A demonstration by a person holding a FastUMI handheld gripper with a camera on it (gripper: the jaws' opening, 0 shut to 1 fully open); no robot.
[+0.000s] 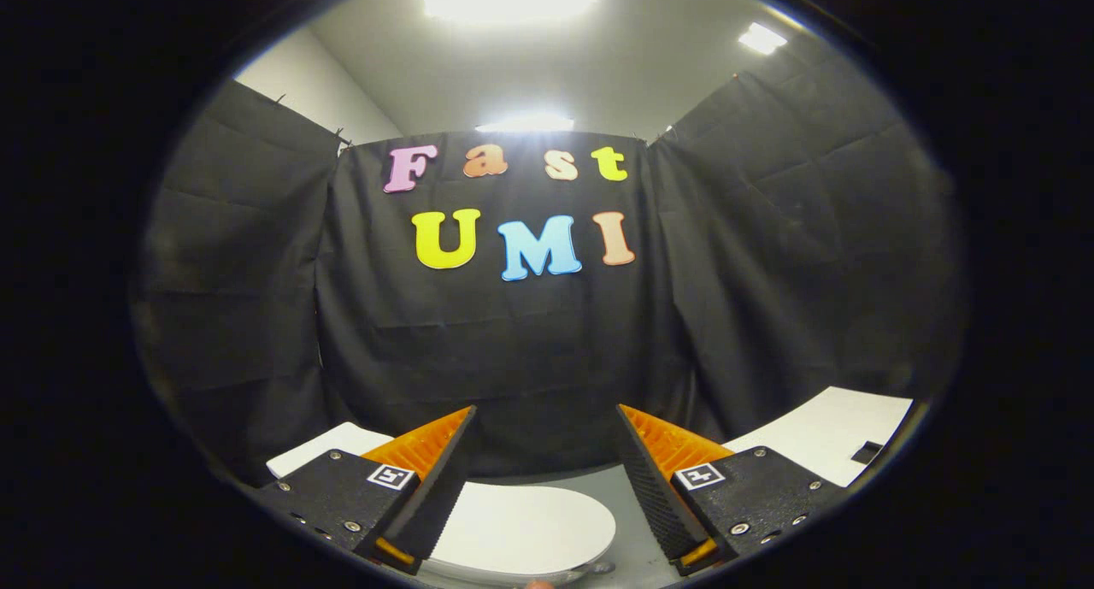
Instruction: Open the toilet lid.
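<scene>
Toilet lid (526,529) smooth, rounded, hand-held gripper (547,452) agape

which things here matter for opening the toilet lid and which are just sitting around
For the job:
- toilet lid, white, down flat, below and between the fingers
- gripper, fingers spread apart, holding nothing

Just there:
- white tank top, behind the left finger
- white panel, beyond the right finger
- grey floor

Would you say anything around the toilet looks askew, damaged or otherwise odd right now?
Nothing stands out. The toilet lid lies flat and closed below the open gripper, whose fingers hold nothing, and the white surface beside it looks undisturbed.
</scene>
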